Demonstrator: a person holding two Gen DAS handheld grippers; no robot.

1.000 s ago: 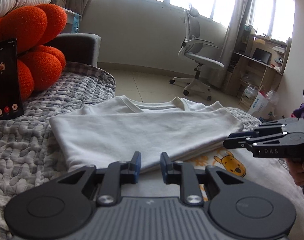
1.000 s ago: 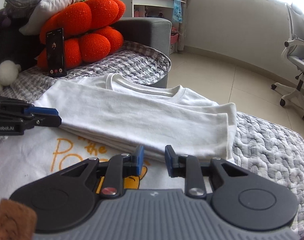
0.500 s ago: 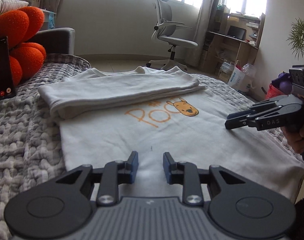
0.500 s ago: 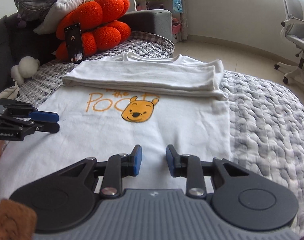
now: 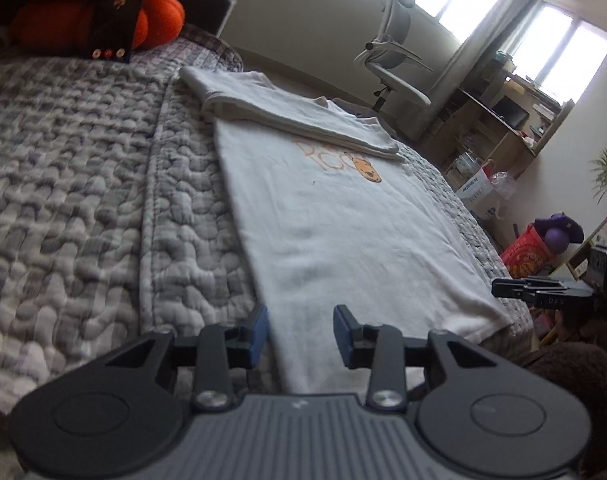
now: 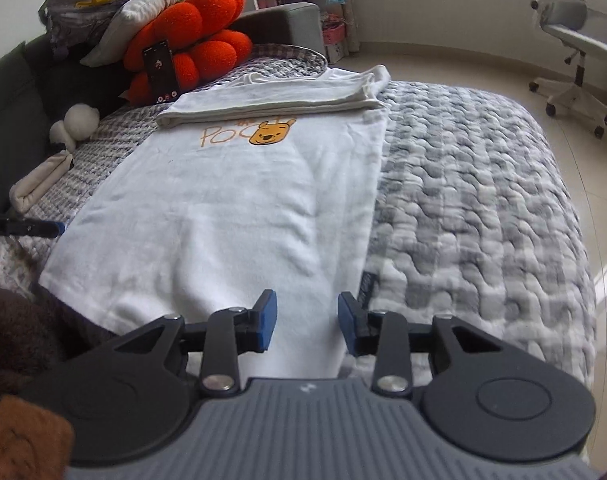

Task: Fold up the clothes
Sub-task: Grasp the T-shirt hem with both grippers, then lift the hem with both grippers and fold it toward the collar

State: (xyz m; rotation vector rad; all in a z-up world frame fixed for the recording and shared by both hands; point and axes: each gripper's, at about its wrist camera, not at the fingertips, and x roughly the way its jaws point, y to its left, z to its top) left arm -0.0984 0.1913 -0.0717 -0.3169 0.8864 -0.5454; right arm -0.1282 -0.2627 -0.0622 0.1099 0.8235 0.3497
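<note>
A white T-shirt (image 5: 343, 232) (image 6: 239, 216) with an orange bear print lies flat on the grey quilted bed, its collar end folded over into a band (image 6: 279, 100) at the far side. My left gripper (image 5: 301, 334) is open at the shirt's near left hem corner, one finger over the quilt and one over the fabric. My right gripper (image 6: 307, 322) is open over the near right hem corner, with nothing between its fingers. In the left wrist view the right gripper (image 5: 503, 289) shows at the right edge. The left gripper's tip (image 6: 57, 229) enters the right wrist view from the left.
The grey quilt (image 5: 83, 200) (image 6: 483, 200) covers the bed. Orange cushions (image 6: 199, 28) with a phone (image 6: 159, 72) leaning on them sit at the head. An office chair (image 5: 395, 60) stands on the floor beyond, and a desk (image 5: 503, 120) with bags and toys stands to the right.
Both grippers have pulled back from the folded collar end to the shirt's hem, and their fingers have spread wider. The shirt lies unmoved.
</note>
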